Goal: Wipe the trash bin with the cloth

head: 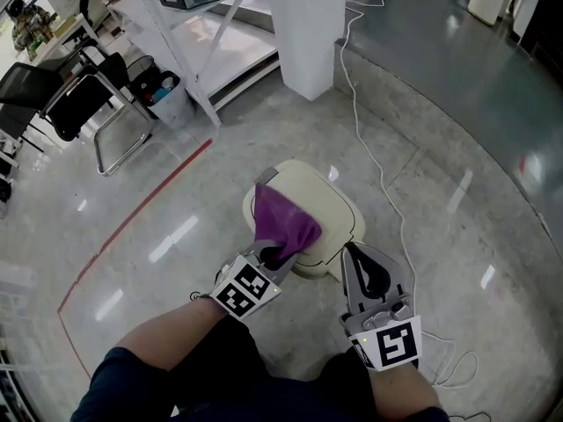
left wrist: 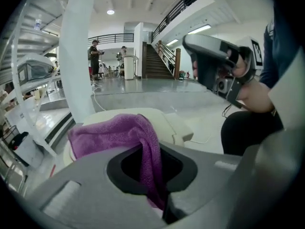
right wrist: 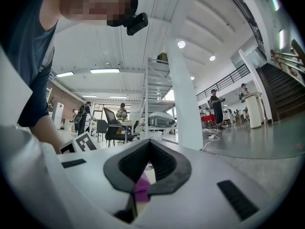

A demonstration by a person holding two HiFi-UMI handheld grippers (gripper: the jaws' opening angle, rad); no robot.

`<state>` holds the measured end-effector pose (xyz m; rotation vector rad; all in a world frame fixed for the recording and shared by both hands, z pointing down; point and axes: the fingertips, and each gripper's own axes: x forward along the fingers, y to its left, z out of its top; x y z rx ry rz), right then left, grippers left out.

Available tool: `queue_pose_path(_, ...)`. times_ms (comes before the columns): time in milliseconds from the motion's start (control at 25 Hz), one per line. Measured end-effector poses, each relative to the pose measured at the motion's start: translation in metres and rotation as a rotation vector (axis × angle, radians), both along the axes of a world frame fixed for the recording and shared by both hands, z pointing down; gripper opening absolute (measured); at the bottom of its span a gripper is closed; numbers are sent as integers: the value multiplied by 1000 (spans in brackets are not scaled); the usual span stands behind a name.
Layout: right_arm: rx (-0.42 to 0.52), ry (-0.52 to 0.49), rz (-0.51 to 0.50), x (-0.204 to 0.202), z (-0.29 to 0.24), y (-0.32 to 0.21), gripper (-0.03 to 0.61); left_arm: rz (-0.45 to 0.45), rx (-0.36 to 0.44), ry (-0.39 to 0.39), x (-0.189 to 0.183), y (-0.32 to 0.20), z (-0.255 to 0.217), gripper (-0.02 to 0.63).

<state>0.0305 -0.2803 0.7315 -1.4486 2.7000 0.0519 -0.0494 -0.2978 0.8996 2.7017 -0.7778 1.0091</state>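
A cream trash bin [head: 334, 209] with a closed lid stands on the floor in front of me. A purple cloth [head: 283, 218] lies bunched over the left part of the lid. My left gripper [head: 274, 255] is shut on the cloth's near end. In the left gripper view the cloth [left wrist: 119, 132] runs from the bin lid [left wrist: 171, 125] down between the jaws of the left gripper [left wrist: 153, 168]. My right gripper [head: 354, 253] hovers by the bin's right near side, shut with nothing in it. The right gripper view shows the right gripper [right wrist: 148, 144] with its jaws together and a bit of purple cloth [right wrist: 141, 187] behind the gap.
A white cable [head: 380, 170] snakes across the floor past the bin's right side. At the back are a white pillar [head: 303, 25], a white shelving rack [head: 207, 51], a small grey bin [head: 165, 93] and black chairs [head: 79, 95]. A red tape line [head: 132, 222] crosses the floor at left.
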Motion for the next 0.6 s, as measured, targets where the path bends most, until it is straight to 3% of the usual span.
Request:
queue_pose_path(240,5,4,-18,-9,-3,1,6,104,-63,65,44,45,4,23)
queue_pose_path(400,9,6,-24,-13,-6,-1,6,122,-98,105,62,61,8,23)
queue_pose_path(600,16,17,-27,-16,-7,-1,6,118,-55,121,61,59,-1,23)
